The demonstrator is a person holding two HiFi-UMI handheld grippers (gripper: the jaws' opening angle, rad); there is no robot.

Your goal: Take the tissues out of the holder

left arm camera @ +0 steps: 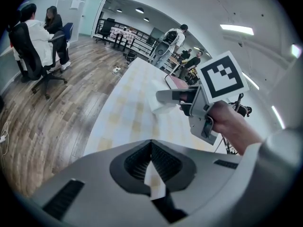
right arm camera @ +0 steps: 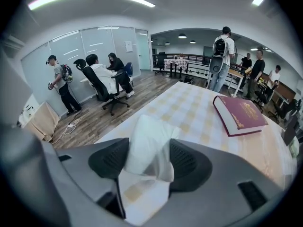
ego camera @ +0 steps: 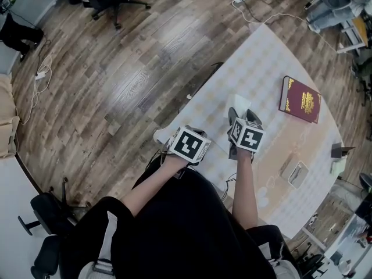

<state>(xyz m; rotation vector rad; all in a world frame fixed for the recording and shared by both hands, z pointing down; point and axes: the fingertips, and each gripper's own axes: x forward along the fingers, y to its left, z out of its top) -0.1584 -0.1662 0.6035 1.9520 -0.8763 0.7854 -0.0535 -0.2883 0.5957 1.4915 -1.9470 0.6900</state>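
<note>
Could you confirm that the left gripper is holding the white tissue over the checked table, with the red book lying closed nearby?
Not quite: the right gripper holds the white tissue, as the right gripper view shows. It is over the checked table, and the red book lies closed nearby.
</note>
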